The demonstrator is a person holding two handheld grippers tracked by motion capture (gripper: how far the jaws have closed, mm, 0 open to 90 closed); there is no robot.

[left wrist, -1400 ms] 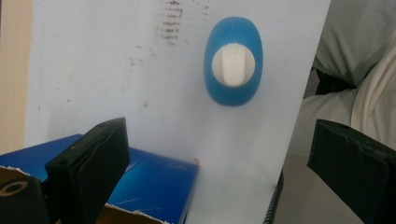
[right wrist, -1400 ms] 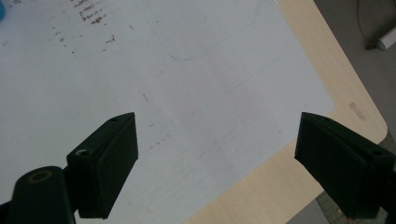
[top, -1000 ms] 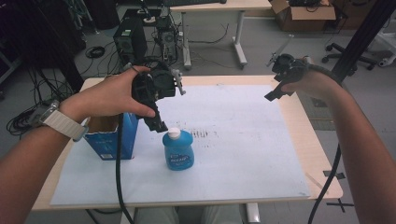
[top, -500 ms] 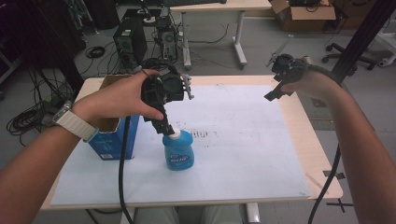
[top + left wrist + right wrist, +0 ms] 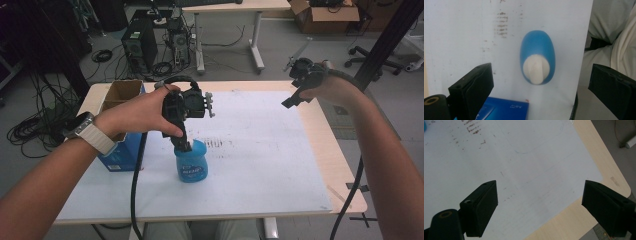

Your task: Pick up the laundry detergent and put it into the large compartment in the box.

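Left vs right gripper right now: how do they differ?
The left gripper points down directly over the blue bottle, its white cap between its open fingers. The right gripper is held high over the table's far right edge, away from the bottle, with nothing between its fingers. Both are open.

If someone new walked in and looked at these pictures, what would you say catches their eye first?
Most likely the blue bottle with its white cap, standing upright on the white sheet near the table's front left. The left gripper hangs right over it, jaws wide open on either side of the cap. Next, the open blue box at the left edge, and the right gripper held high, open, over the far right corner.
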